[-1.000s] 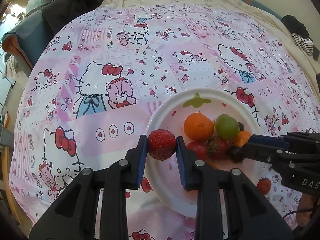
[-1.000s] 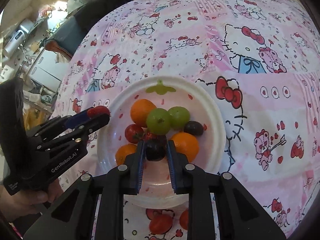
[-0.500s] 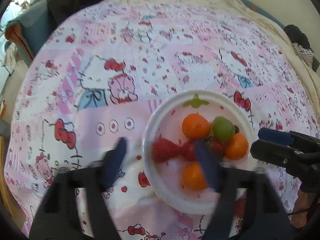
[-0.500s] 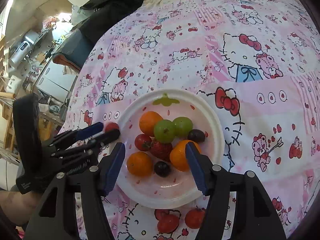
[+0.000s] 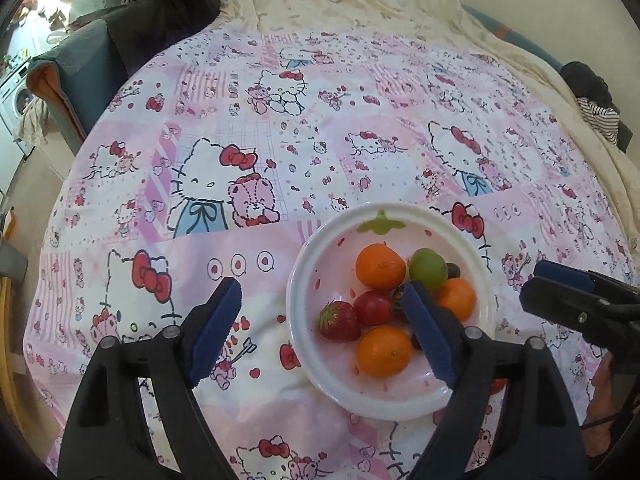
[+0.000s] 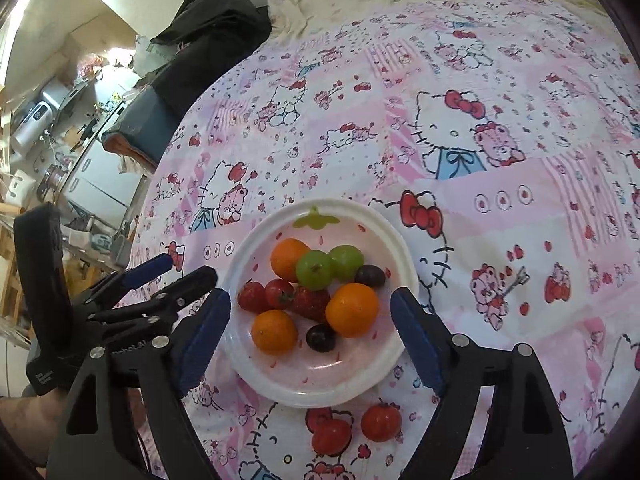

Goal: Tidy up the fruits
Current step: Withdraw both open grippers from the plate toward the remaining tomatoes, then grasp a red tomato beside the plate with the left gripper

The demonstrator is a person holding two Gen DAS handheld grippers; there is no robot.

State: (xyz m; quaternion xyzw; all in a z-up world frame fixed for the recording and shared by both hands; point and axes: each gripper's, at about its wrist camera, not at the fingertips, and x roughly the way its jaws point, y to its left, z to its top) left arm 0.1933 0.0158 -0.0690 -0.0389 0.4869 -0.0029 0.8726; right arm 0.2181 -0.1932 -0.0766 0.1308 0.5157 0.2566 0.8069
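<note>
A white plate [image 5: 306,264] [image 6: 394,240] holds several fruits: oranges [image 5: 381,266] [image 6: 352,310], green fruits [image 5: 428,270] [image 6: 315,270], a strawberry [image 5: 339,321] [image 6: 251,297], a cherry tomato [image 5: 373,307] and dark grapes [image 6: 321,337]. My left gripper [image 5: 326,334] is open and empty above the plate's left side. My right gripper [image 6: 310,338] is open and empty above the plate's near part. Two red tomatoes [image 6: 381,422] [image 6: 332,436] lie on the cloth in front of the plate.
A pink Hello Kitty cloth [image 5: 280,140] covers the surface. A cream sheet [image 5: 360,4] lies at the back. Dark clothing [image 6: 208,24] and a grey cushion [image 5: 68,68] sit at the back left. Room clutter shows at far left [image 6: 48,128].
My left gripper let go of the strawberry onto the plate and opened. My right gripper let go of the dark grape on the plate and opened. Both pulled back and up.
</note>
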